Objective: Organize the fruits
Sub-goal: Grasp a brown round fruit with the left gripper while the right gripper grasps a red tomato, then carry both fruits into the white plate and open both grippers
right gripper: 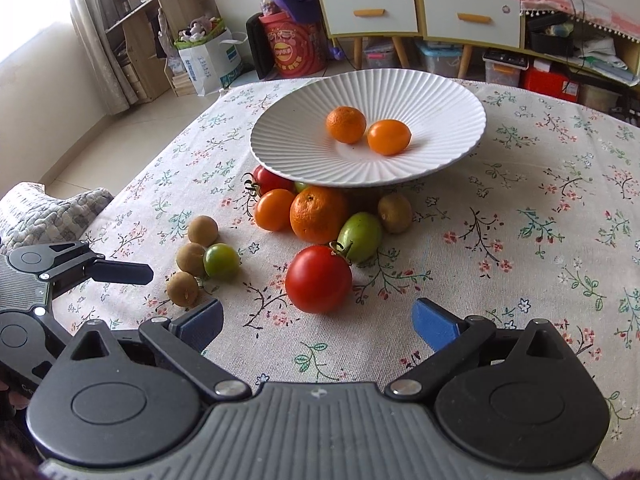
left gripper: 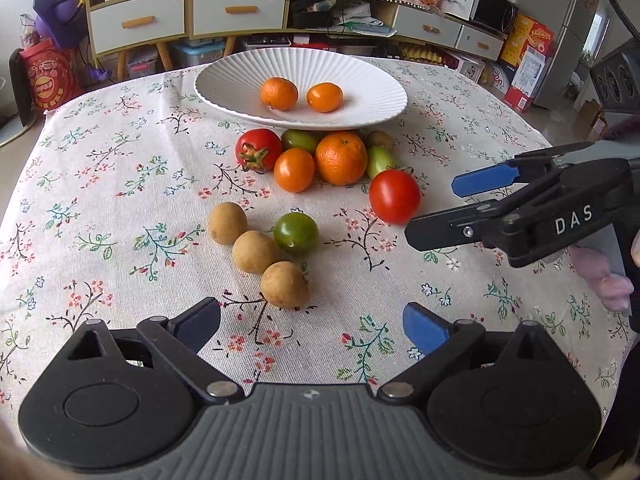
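Floral tablecloth [left gripper: 120, 184] covers the table; white ribbed plate [left gripper: 300, 80] at far side holds two orange fruits. Left gripper [left gripper: 312, 320]: jaws wide apart, nothing between them; nearest brown fruit [left gripper: 285, 285] lies just ahead of its fingertips, two more brown ones and a green tomato [left gripper: 296, 233] beyond. Right gripper [right gripper: 318, 316]: jaws spread, empty; red tomato [right gripper: 319, 279] sits just ahead, between the finger lines, untouched.

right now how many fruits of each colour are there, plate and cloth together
orange: 4
red: 2
green: 3
brown: 4
total: 13, with 2 orange ones on the plate
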{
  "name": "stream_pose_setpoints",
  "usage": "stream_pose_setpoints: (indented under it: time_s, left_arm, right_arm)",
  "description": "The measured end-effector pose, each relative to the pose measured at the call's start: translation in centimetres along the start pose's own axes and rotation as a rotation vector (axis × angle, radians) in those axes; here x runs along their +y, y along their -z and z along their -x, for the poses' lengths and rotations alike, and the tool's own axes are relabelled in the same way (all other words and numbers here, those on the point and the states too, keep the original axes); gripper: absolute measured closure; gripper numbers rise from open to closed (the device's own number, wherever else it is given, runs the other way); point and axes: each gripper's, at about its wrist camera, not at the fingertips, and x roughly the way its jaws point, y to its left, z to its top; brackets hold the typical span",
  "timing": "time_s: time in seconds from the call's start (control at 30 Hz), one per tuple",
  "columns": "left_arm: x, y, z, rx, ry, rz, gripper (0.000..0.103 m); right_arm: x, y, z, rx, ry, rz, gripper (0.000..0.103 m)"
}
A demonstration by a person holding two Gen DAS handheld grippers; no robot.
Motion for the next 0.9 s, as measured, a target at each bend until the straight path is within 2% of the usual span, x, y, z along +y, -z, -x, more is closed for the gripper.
stream_pose_setpoints:
  time_s: [0.1, 0.3, 0.4, 0.47, 0.57, 0.6, 0.67, 0.73, 0.9]
  left_arm:
    - [0.2, 0.1, -0.1, -0.001, 0.005, 0.029, 0.019]
    - [0.7, -0.3, 0.0, -0.029, 0.011, 0.079, 0.038]
    - [0.9, -0.4, 0.0, -0.035, -0.005, 0.093, 0.051]
    - [1.0, -0.5, 0.0, -0.038, -0.010, 0.110, 0.061]
    - [1.0, -0.6, 0.1, -0.034, -0.022, 0.126, 0.077]
    - [1.0, -0.6, 0.1, -0.030, -0.026, 0.127, 0.078]
    - [1.0, -0.6, 0.2, -0.025, -0.026, 0.131, 0.078]
    - [0.9, -0.7, 0.3, -0.019, -0.029, 0.128, 0.078]
    - [0.9, -1.0, 0.4, -0.010, -0.025, 0.121, 0.079]
  right_arm:
    - [-0.1, -0.2, -0.3, 0.007, 0.008, -0.025, 0.005]
    - [0.4, -0.4, -1.0, 0.022, 0.013, -0.023, 0.022]
    - [0.7, -0.6, -1.2, 0.017, 0.023, 0.000, 0.028]
    - [0.9, -0.8, -1.3, 0.013, 0.029, 0.007, 0.038]
    - [0.8, -1.0, -1.3, 0.013, 0.036, -0.008, 0.047]
    - [0.7, -1.0, -1.3, 0.014, 0.038, -0.014, 0.049]
    - [0.7, -1.1, -1.3, 0.015, 0.039, -0.015, 0.061]
    - [0.6, -1.2, -1.4, 0.018, 0.042, -0.014, 0.066]
    - [0.9, -1.3, -1.3, 0.023, 0.045, -0.006, 0.067]
